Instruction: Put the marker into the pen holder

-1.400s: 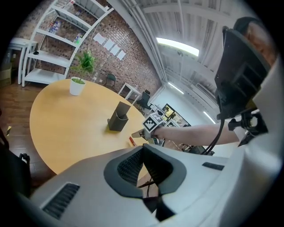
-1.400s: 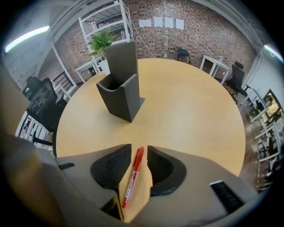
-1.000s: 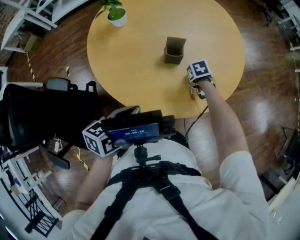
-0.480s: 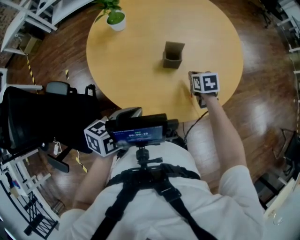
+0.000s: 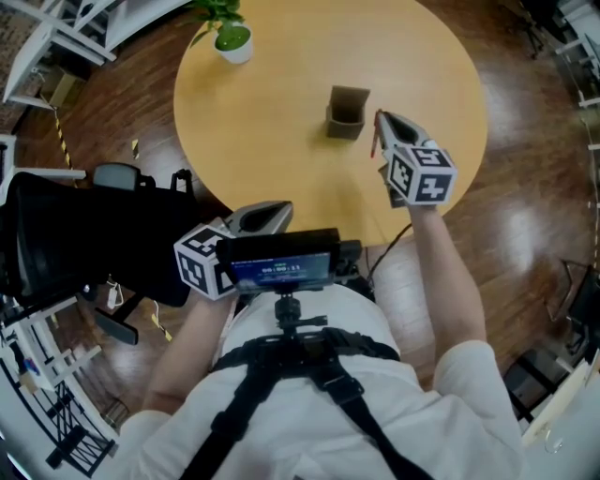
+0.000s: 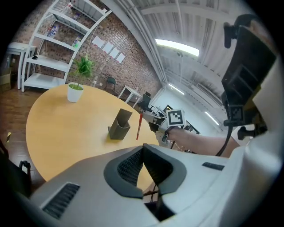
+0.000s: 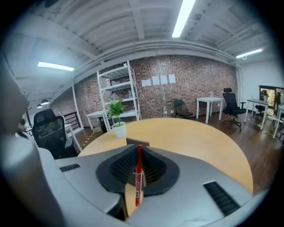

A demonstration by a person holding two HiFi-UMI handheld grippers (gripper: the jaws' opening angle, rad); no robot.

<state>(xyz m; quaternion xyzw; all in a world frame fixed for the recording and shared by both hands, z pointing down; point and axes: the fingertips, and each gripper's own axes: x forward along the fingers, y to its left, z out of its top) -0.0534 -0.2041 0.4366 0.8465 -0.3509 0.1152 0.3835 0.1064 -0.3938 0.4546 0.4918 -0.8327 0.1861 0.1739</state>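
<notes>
The left tool [image 5: 258,217], jaws pressed together on nothing, hangs off the tabletop [image 5: 262,122], well short of the holder [image 5: 347,111]. The right tool [image 5: 380,124], jaws just closed, pinches the red marker [image 5: 374,139] near upright just right of the holder; it should bring the lower tip over the holder's mouth, lower, then release. The right gripper view hides nearly all the holder behind the jaws.

In the right gripper view the pen holder [image 7: 137,142] is almost fully hidden behind the jaws; only its upper rim shows at the centre. The print on the marker [image 7: 138,177] is too small to read. In the head view the top edge cuts off the potted plant [image 5: 228,28], and the chest screen [image 5: 281,270] covers the rear part of the left gripper [image 5: 261,217].
</notes>
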